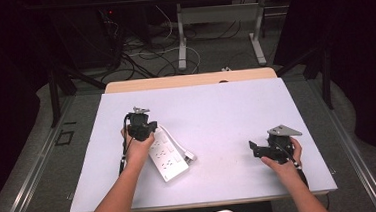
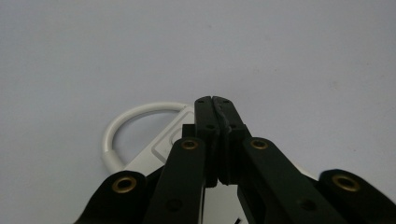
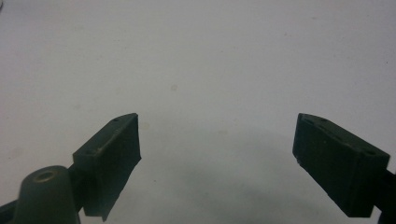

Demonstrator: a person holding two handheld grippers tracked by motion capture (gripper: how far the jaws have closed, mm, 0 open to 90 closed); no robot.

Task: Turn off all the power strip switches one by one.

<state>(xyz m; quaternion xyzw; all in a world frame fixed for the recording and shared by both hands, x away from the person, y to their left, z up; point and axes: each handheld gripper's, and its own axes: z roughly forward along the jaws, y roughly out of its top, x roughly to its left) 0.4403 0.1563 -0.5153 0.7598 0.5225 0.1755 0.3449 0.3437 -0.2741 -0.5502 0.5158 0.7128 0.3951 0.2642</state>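
A white power strip (image 1: 168,156) lies slantwise on the pale mat (image 1: 226,113), left of centre, with its white cord (image 1: 181,147) running along its right side. My left gripper (image 1: 142,129) sits over the strip's far end. In the left gripper view its jaws (image 2: 212,100) are pressed together with nothing between them, just above the strip's end (image 2: 161,147), where the cord (image 2: 122,122) loops out. My right gripper (image 1: 253,149) rests low over the mat at the right. Its jaws (image 3: 217,130) stand wide apart over bare mat, holding nothing.
The mat covers a wooden table whose far edge (image 1: 189,80) shows beyond it. Past the table, cables (image 1: 147,56) lie on the floor beside the legs of another table (image 1: 181,41). Dark curtains close in both sides.
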